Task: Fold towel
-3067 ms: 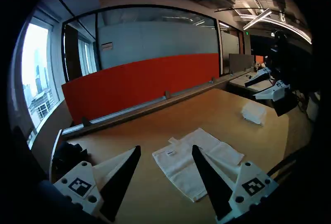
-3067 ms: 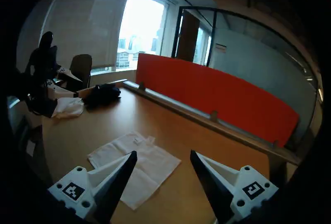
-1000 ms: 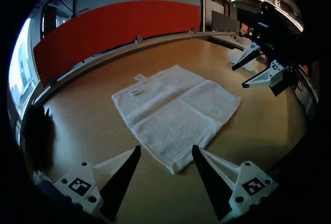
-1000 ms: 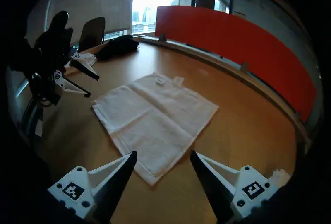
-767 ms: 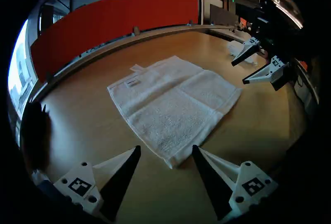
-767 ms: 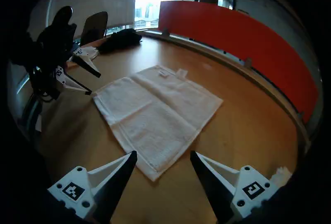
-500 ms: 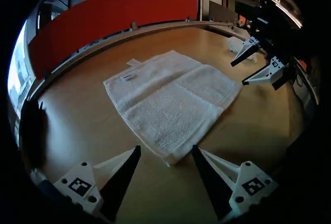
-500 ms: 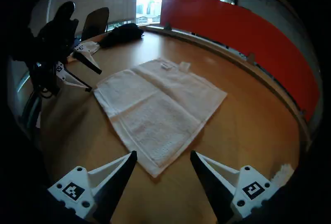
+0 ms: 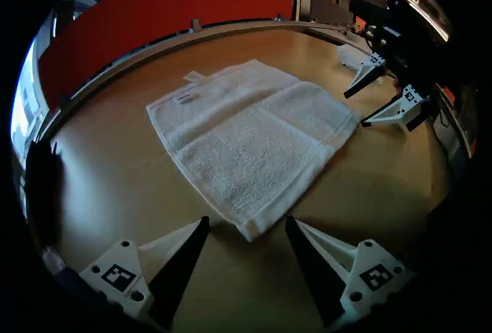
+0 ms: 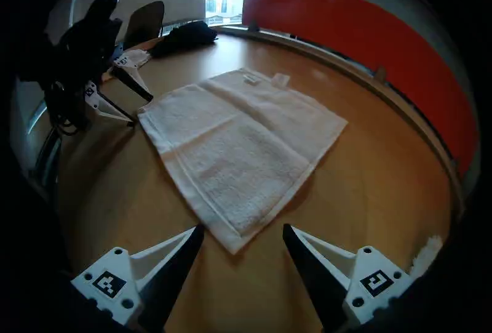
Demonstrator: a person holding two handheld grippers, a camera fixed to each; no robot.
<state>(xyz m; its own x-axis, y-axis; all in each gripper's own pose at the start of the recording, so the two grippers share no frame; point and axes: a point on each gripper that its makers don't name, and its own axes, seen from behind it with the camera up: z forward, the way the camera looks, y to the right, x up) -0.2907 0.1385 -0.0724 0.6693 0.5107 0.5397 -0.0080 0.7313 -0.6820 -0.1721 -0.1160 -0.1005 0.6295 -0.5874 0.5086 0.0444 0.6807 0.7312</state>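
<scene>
A white towel (image 9: 252,136) lies flat on the wooden table (image 9: 111,173), with a small label near its far edge. In the left gripper view, my left gripper (image 9: 246,221) is open, and the towel's near corner sits just ahead of its tips. My right gripper (image 9: 355,110) is open too, hovering at the towel's right corner. In the right gripper view, the same towel (image 10: 240,148) points a near corner between the open fingers of my right gripper (image 10: 243,228). There the left gripper (image 10: 141,111) stands open at the towel's left corner, held by a dark-sleeved hand.
A red partition (image 9: 166,13) runs along the table's far edge. A dark bundle (image 10: 184,34) and a chair (image 10: 144,25) sit near the window end. Another folded white cloth (image 9: 353,59) lies at the table's other end, also seen as a white cloth (image 10: 427,250).
Both grippers have come lower and closer to the towel, each nearing a corner. The towel lies as before and both grippers stay open.
</scene>
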